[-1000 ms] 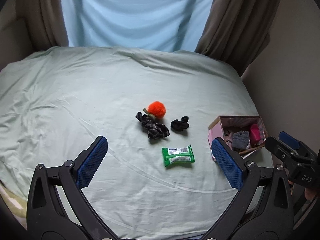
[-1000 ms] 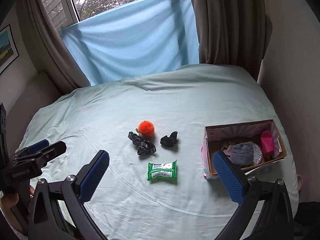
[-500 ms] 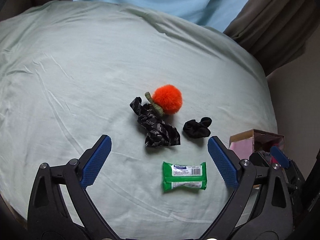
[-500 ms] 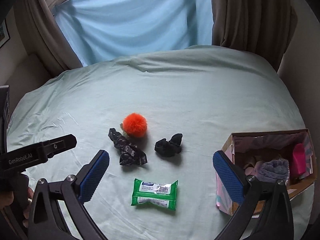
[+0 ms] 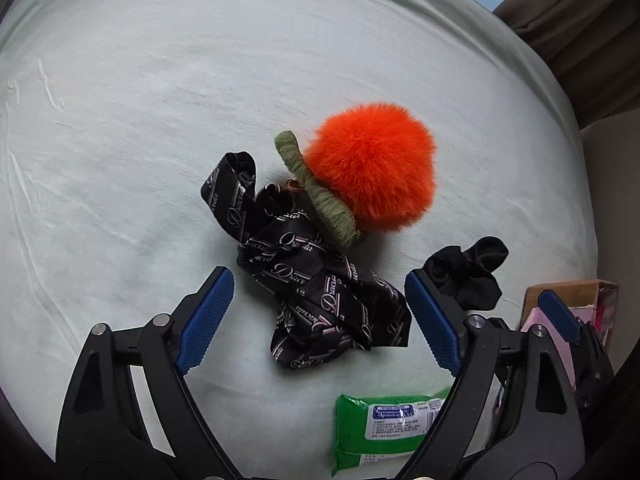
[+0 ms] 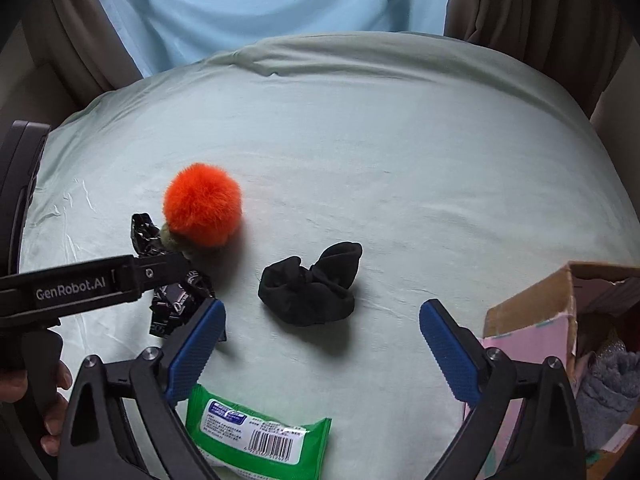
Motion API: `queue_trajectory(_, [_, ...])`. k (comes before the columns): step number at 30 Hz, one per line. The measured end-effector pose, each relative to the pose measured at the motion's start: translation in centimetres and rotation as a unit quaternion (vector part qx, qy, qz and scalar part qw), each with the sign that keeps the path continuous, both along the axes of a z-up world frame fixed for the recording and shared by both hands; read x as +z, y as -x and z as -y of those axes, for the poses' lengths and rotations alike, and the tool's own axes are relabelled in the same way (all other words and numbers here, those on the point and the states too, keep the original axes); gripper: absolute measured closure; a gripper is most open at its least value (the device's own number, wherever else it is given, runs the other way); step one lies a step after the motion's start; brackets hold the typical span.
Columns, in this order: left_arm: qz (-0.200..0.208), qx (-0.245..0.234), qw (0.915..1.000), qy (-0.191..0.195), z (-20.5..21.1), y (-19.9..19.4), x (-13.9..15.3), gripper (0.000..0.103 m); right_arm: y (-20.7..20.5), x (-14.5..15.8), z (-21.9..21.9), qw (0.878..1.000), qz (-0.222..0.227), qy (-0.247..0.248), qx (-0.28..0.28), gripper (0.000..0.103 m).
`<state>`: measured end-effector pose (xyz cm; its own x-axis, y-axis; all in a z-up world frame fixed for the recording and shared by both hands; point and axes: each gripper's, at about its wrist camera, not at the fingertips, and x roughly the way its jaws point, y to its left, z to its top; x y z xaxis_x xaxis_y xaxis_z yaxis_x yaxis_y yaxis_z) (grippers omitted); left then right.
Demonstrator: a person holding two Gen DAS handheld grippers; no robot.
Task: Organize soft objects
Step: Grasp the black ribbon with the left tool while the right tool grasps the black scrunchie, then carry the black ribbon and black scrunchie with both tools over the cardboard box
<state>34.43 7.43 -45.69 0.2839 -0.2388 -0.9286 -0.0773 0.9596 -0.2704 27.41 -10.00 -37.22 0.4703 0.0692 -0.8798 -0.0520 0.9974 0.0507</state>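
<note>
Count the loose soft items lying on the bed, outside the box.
4: orange pompom; black printed cloth touching its near side; black sock bundle to its right; green wipes pack nearest the camera. More sit inside the cardboard box.

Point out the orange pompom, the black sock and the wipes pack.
Orange pompom [image 5: 374, 166], left wrist view, middle of the fluffy ball.
Black sock [image 6: 308, 292], right wrist view, centre of the bundle.
Wipes pack [image 6: 256, 434], right wrist view, white label.

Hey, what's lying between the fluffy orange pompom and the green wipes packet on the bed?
In the left wrist view, the crumpled black printed satin cloth lies between the fluffy orange pompom and the green wipes packet.
</note>
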Motion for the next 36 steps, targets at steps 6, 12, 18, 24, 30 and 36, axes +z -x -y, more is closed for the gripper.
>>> queue_trajectory(6, [-0.001, 0.013, 0.9998, -0.015, 0.2, -0.9, -2.1, 0.024, -1.7, -2.6, -0.4, 1.000, -0.011, -0.003, 0.019, 0.013])
queue_trajectory(12, [0.008, -0.003, 0.9993, -0.036, 0.7, -1.3, -2.5, 0.041, -2.8, -4.7, -1.0, 0.999, -0.025, 0.002, 0.033, 0.031])
queue_trajectory(18, [0.012, -0.005, 0.9994, -0.033, 0.1, -1.0, -2.4, 0.055, -2.6, -5.0, -2.3, 0.998, -0.017, 0.025, 0.059, 0.060])
queue_trajectory(24, [0.020, -0.003, 0.9994, -0.027, -0.5, -0.8, -1.4, 0.060, -2.1, -4.2, -2.5, 0.998, -0.007, 0.022, 0.061, 0.075])
queue_trajectory(30, [0.038, -0.005, 0.9989, -0.026, -1.7, 0.9, 1.1, 0.060, -1.5, -2.1, -1.8, 0.999, 0.007, 0.014, 0.048, 0.076])
queue_trajectory(36, [0.061, -0.010, 0.9978, -0.022, -1.9, 3.2, 4.9, 0.060, 0.2, 1.4, -1.7, 0.999, 0.029, 0.008, 0.034, 0.076])
